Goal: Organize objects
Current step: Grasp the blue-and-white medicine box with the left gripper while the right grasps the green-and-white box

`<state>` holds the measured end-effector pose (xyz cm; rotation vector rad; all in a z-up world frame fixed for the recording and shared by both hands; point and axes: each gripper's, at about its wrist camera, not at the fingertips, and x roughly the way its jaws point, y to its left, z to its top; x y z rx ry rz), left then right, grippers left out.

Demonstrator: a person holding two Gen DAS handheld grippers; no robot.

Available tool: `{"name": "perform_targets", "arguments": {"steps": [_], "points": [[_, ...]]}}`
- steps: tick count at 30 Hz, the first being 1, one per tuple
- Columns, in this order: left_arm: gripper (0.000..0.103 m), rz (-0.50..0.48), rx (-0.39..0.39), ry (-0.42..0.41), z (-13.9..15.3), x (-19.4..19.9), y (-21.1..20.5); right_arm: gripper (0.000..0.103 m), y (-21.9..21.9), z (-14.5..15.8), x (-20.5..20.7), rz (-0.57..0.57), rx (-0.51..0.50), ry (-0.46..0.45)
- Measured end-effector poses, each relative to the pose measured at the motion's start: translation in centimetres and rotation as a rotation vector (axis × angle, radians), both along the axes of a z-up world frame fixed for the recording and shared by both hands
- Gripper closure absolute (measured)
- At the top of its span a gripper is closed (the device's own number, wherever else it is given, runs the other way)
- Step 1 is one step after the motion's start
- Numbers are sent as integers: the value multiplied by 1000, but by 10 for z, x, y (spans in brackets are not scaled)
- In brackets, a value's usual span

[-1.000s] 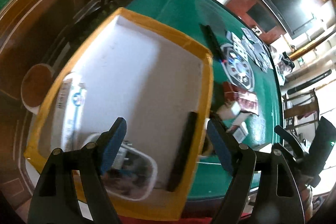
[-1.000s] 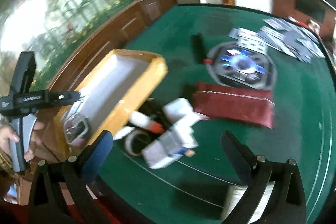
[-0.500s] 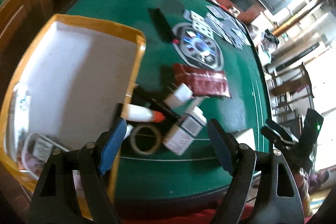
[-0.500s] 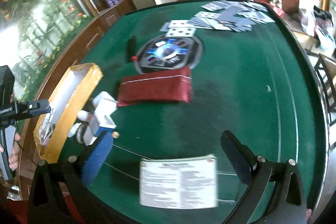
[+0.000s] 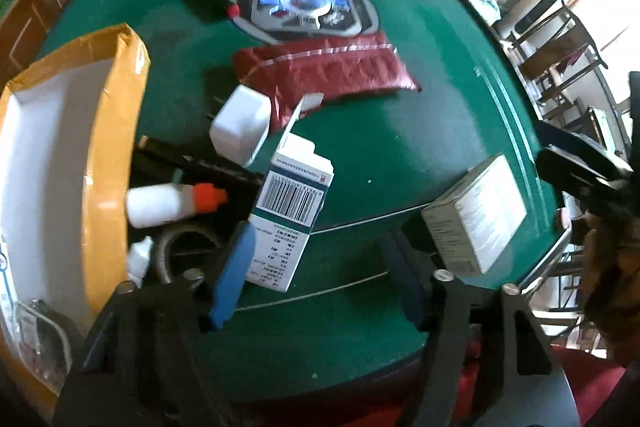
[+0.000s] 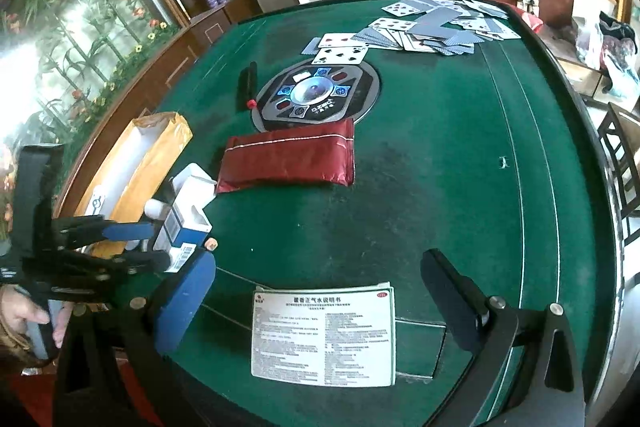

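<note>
Closing but not yet gripping, left gripper (image 5: pixel 316 271) with barcoded carton (image 5: pixel 289 211) between its jaws, long axis running away; right gripper (image 6: pixel 316 295) spread, farther off.

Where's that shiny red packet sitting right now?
The red packet lies flat on the green table, just in front of the round dark centre panel and right of the yellow-edged box.

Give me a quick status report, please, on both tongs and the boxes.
Left tongs closing around barcode box, pads not yet pressing. Right tongs open over flat box, empty. Glue bottle and tape roll crowd the barcode box.
</note>
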<state>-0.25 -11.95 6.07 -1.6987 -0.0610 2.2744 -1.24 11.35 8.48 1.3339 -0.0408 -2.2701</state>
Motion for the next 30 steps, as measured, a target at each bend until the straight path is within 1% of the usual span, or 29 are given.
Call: {"name": "perform_targets", "arguments": {"steps": [1,2,4,8,10,13,15,17,19,20,22,23,25,27,28,29,30], "points": [[51,-2,-19,30,1,0,2,0,1,-1,1,5,9,-5],[67,-10,-17,28,2,0,3,0,2,-2,1,10,15,-10],[89,-19,8,8,1,0,3,0,5,-7,4,20,28,-25],[88,-40,40,-21,-3,6,10,0,12,-19,12,37,49,-58],[88,-40,62,-40,-5,12,12,0,17,-27,14,44,49,-89],[88,-38,57,-66,-8,19,16,0,19,-40,18,73,37,-156],[88,-29,69,-91,-12,22,15,0,15,-48,26,129,19,-224],[88,-21,69,-102,-14,25,14,0,8,-51,35,177,-3,-264],[88,-12,65,-105,-15,26,13,0,-3,-51,48,257,-28,-295],[88,-10,62,-100,-14,26,12,0,-7,-49,52,288,-27,-292],[88,-13,57,-80,-9,26,11,0,-10,-42,58,331,21,-250],[88,-18,58,-76,-7,26,11,0,-9,-39,58,336,47,-228],[88,-39,47,-56,-2,24,11,0,-5,-33,53,333,112,-157],[84,-80,33,-51,3,20,11,0,-5,-28,50,361,166,-99],[75,-104,32,-55,5,19,12,0,-8,-26,49,396,195,-70],[58,-135,29,-56,6,16,12,0,-13,-25,49,440,216,-50],[51,-172,18,-45,9,15,13,0,-16,-26,49,476,233,-37]]}}
